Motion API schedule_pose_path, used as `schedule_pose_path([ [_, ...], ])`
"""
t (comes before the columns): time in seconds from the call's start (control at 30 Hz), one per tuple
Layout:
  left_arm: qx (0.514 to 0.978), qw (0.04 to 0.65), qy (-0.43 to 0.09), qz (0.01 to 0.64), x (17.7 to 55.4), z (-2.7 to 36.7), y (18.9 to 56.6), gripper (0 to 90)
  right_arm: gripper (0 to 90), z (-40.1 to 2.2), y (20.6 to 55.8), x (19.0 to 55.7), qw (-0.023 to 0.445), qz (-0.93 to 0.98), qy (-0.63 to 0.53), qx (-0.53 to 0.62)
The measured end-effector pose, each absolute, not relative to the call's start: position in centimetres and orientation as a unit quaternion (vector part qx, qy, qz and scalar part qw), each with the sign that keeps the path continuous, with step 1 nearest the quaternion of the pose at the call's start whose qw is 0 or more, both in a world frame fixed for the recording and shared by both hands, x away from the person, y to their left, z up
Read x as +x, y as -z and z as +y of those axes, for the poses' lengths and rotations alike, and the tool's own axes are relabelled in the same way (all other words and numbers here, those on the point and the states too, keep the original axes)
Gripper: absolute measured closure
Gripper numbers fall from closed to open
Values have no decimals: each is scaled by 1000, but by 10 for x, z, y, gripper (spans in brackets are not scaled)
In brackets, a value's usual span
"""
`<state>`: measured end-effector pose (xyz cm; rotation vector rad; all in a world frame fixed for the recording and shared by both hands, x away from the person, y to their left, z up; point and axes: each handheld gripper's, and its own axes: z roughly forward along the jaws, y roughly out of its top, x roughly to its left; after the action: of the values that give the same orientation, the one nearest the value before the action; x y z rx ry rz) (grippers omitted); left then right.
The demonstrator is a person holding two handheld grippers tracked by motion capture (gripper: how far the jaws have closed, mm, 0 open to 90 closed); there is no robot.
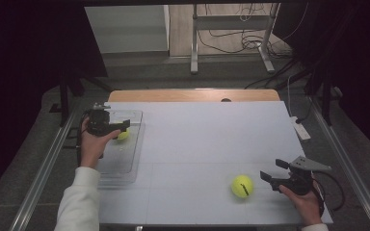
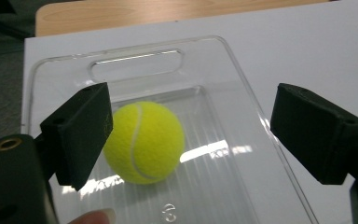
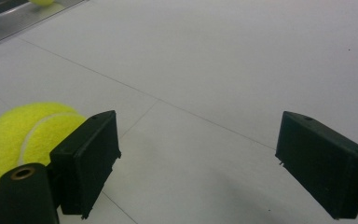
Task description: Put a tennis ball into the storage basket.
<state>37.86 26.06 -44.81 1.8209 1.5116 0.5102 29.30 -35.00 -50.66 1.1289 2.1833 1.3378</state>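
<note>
Left gripper (image 1: 121, 126): we hold it spread over the clear tray (image 1: 134, 159)
Tray ball (image 2: 144, 142): lying in the tray, unpinched
Right gripper (image 1: 274, 170): spread wide
Table ball (image 1: 242, 186): on the table, just beside our right gripper

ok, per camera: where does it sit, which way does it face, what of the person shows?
High view: above the near edge, looking forward and down on the white table; both forearms, left gripper, right gripper.
Left gripper view: along its open jaws into the clear tray, at a tennis ball; a fingertip shows.
Right gripper view: low across the table, second ball at left.
Shared: both balls appear in the high view.
</note>
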Motion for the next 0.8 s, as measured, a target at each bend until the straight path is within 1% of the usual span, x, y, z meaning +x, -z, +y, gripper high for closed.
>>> schedule_pose_path([
  [0.4,716,395,-175,549,353,250,442,144,134,-354,507,289,174,765,-470,404],
  [0.6,727,412,-171,523,341,239,442,143,134,-350,506,293,175,767,-470,400],
  [0.8,725,428,-170,513,332,230,438,143,134,-348,507,293,171,773,-467,394],
])
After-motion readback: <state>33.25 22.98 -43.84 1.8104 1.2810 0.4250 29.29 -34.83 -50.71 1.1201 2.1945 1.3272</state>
